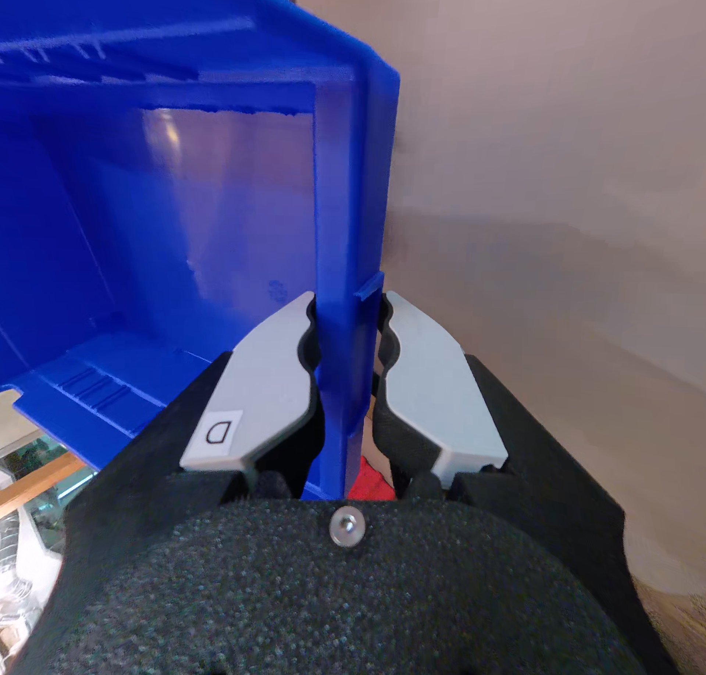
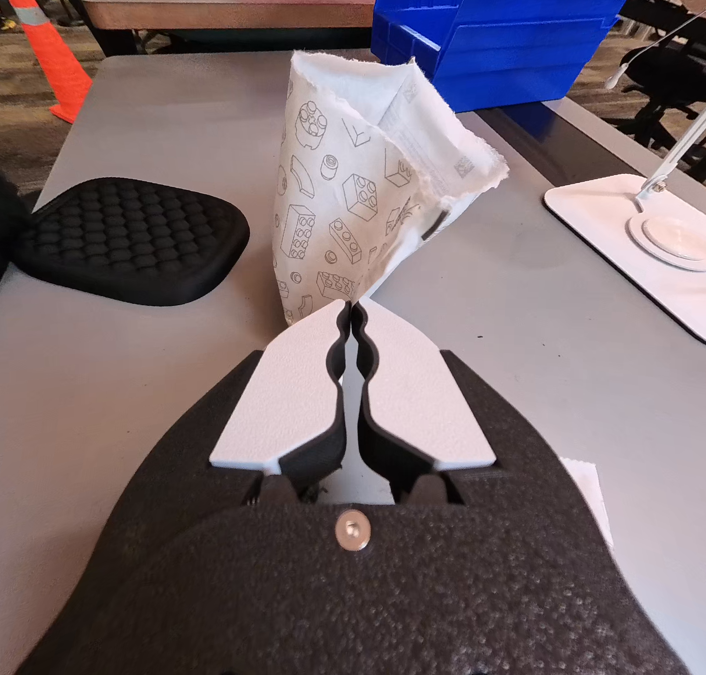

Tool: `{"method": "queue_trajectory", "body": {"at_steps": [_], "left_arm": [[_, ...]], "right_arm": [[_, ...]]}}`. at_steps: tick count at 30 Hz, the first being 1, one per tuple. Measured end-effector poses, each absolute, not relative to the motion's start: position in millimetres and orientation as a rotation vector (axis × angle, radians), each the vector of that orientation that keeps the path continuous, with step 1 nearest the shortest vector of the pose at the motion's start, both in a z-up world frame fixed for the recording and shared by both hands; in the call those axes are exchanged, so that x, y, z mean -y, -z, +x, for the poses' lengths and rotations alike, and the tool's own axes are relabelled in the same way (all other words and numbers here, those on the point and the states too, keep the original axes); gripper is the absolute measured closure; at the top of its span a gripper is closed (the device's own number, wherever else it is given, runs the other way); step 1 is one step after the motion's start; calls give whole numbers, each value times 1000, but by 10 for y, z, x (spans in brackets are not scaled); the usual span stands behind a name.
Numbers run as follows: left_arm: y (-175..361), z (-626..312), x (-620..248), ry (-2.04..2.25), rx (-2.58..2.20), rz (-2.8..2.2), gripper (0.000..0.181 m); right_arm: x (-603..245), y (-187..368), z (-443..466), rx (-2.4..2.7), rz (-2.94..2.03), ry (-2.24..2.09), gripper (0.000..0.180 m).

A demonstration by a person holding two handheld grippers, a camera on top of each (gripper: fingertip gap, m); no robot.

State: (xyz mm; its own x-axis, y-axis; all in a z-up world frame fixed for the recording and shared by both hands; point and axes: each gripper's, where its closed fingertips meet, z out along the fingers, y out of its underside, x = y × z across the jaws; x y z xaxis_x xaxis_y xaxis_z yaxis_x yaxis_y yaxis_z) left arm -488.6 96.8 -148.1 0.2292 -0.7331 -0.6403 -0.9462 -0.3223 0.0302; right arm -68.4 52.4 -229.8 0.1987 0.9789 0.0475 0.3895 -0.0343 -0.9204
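A: Grey table point(image 2: 153, 121) first, biggest thing we see, filling the right wrist view. Blue bins point(image 2: 496, 37) stacked at upper right, black honeycomb pad point(image 2: 130, 240) at left, white lamp base point(image 2: 611, 228) at right edge, orange cone point(image 2: 49, 56) upper left.

B: Left wrist view?

A: Blue bin point(image 1: 172, 198) fills the left half, lifted and tipped, open side facing us, long axis running into the frame. Left gripper point(image 1: 348, 301) is clamped on its side wall, one finger inside, one outside. We can't see anything inside it.

B: Right one?

A: Right gripper point(image 2: 350, 305) is pinched tight on the bottom corner of a white paper bag point(image 2: 344, 182) printed with brick outlines, centre frame. Torn mouth points up and away, long axis near upright, leaning right.

B: Progress?

A: Both grasps made; bag mouth is torn open. We can't tell whether it's empty.
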Motion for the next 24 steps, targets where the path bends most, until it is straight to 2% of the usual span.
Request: {"method": "queue_trajectory", "body": {"at_steps": [10, 15, 24], "left_arm": [[1785, -5049, -2091, -698, -1611, -2172, 152], [2014, -5177, -2259, -742, -1742, -2138, 151], [1884, -5240, -2390, -663, -1515, -2088, 140]], "right_arm": [[-599, 2326, -641, 1286, -1620, -851, 180], [-657, 2340, -621, 1256, -1641, -877, 180], [-685, 2348, -626, 1234, -1654, -927, 180]]}}
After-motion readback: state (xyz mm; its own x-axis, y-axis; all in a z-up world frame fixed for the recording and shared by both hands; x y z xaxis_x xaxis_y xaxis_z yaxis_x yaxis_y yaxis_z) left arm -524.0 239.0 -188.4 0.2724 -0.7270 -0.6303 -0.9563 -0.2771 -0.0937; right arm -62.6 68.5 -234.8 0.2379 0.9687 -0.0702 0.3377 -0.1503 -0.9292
